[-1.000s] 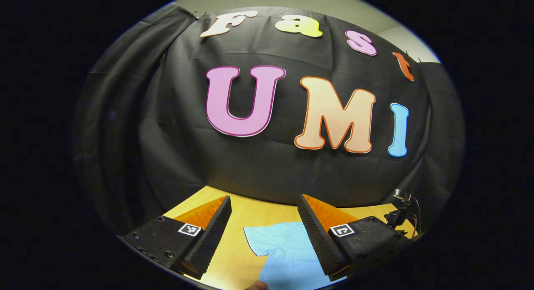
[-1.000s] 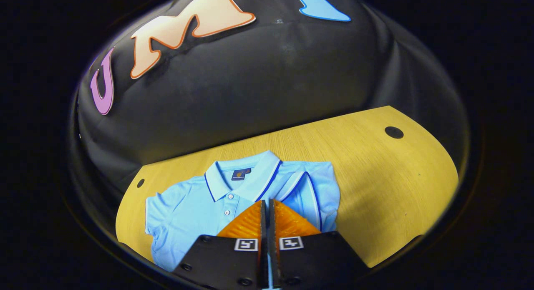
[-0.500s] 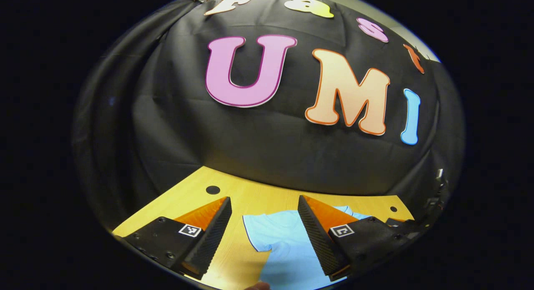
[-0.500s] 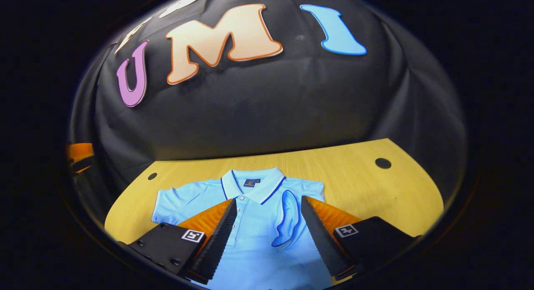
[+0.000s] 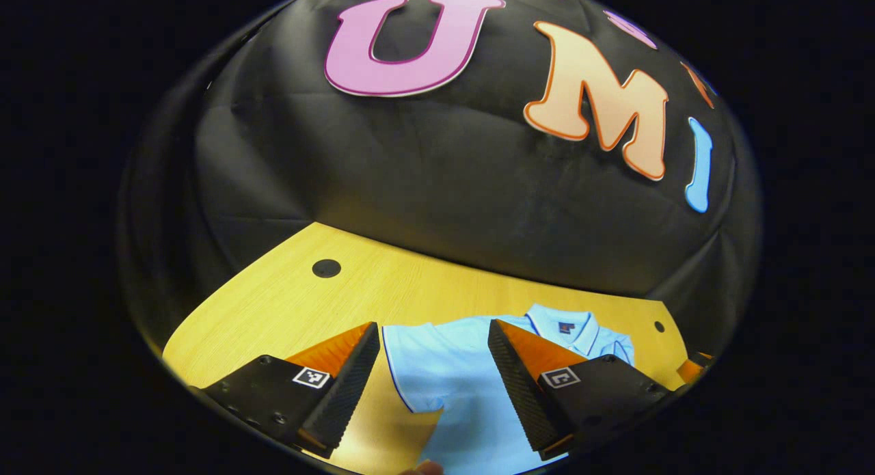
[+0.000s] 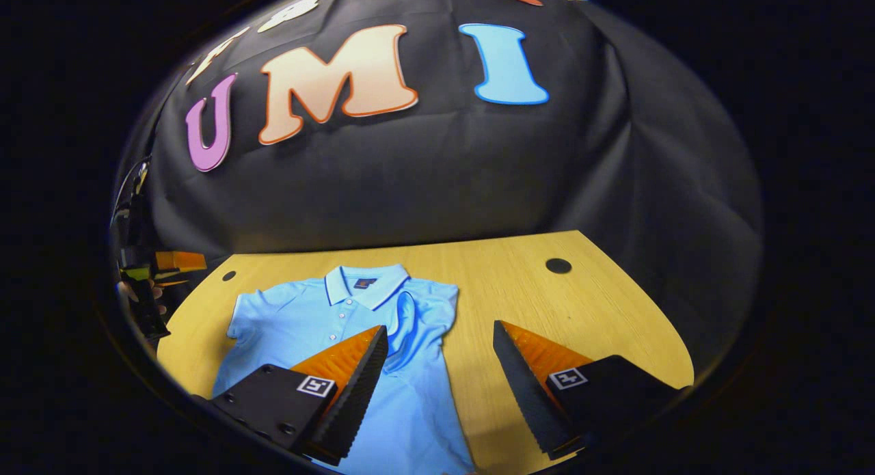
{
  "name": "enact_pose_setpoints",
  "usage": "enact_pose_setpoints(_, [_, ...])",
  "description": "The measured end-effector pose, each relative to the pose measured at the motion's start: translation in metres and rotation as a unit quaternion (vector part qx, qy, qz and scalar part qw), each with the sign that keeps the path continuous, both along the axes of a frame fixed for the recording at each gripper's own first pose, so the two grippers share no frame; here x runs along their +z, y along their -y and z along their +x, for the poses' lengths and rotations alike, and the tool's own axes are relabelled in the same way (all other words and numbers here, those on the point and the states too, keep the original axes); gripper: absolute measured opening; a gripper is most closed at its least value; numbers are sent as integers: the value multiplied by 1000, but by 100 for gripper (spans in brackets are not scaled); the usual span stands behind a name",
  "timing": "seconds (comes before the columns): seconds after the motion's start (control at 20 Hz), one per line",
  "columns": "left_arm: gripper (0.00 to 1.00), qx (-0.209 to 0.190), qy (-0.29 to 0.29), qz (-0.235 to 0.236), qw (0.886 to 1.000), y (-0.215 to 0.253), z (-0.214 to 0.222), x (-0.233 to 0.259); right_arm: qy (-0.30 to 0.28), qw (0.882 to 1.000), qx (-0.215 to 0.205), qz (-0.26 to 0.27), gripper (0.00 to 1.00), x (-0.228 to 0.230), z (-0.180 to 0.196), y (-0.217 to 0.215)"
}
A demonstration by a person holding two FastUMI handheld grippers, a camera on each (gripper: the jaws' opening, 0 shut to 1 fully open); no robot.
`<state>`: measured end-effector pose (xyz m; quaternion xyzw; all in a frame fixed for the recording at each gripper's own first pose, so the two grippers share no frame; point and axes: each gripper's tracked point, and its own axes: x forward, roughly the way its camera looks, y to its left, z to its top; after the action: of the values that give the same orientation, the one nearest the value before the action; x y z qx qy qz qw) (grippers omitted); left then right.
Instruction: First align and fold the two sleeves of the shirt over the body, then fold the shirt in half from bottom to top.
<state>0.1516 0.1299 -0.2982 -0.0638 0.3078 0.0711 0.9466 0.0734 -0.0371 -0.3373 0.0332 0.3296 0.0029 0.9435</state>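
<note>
A: How is the shirt [image 6: 321, 324] laid?

B: The soft light-blue polo is spread flat on the wood-grain table [image 6: 581, 311]; one sleeve [image 6: 407, 331] is folded over the body, the striped collar [image 6: 366, 287] facing the wall.

A: And the claws?

B: The left claw [image 5: 431, 372] is held released above the other sleeve [image 5: 417, 365]. The right claw [image 6: 437, 379] is spread wide, ridged wedge fingers [image 6: 355, 386] gripping nothing.

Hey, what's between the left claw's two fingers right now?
In the left gripper view, the shirt's flat sleeve lies on the table between the open left claw's fingers.
</note>
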Motion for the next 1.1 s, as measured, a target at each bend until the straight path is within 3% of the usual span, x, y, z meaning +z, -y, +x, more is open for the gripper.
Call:
enact_pose_setpoints(0.05, [96,0,-12,-1,1000,-2,4,-14,-4,1000,-6,-2,97,0,-7,7])
enact_pose_setpoints(0.2, [96,6,-57,8,998,-13,7,-58,-15,1000,0,-22,97,-3,-21,16])
enact_pose_setpoints(0.25, [96,9,-72,14,997,-15,7,-72,-16,1000,3,-26,93,-3,-24,16])
enact_pose_setpoints(0.4, [96,8,-109,26,994,-19,5,-104,-16,1000,4,-26,97,1,-28,15])
enact_pose_setpoints(0.55, [96,12,-135,39,990,-21,2,-125,-13,1000,2,-20,93,3,-29,13])
enact_pose_setpoints(0.7, [96,14,-138,57,989,-23,2,-126,-10,1000,0,-23,93,5,-27,17])
enact_pose_setpoints(0.75, [95,14,-143,63,988,-22,1,-127,-11,1000,0,-24,97,4,-28,18])
enact_pose_setpoints(0.8, [95,15,-137,61,989,-18,4,-128,-11,1000,-1,-24,93,5,-29,19])
enact_pose_setpoints(0.9, [83,12,-137,58,989,-12,5,-128,-11,1000,-3,-19,97,5,-30,19])
enact_pose_setpoints(0.95, [68,7,-137,54,989,-6,9,-129,-11,1000,-3,-17,93,6,-31,20])
enact_pose_setpoints(1.0, [61,1,-135,51,990,-1,7,-129,-9,1000,-4,-15,93,7,-31,21])
enact_pose_setpoints(1.1, [24,3,-128,43,991,7,10,-130,-7,1000,-7,-12,92,9,-32,23])
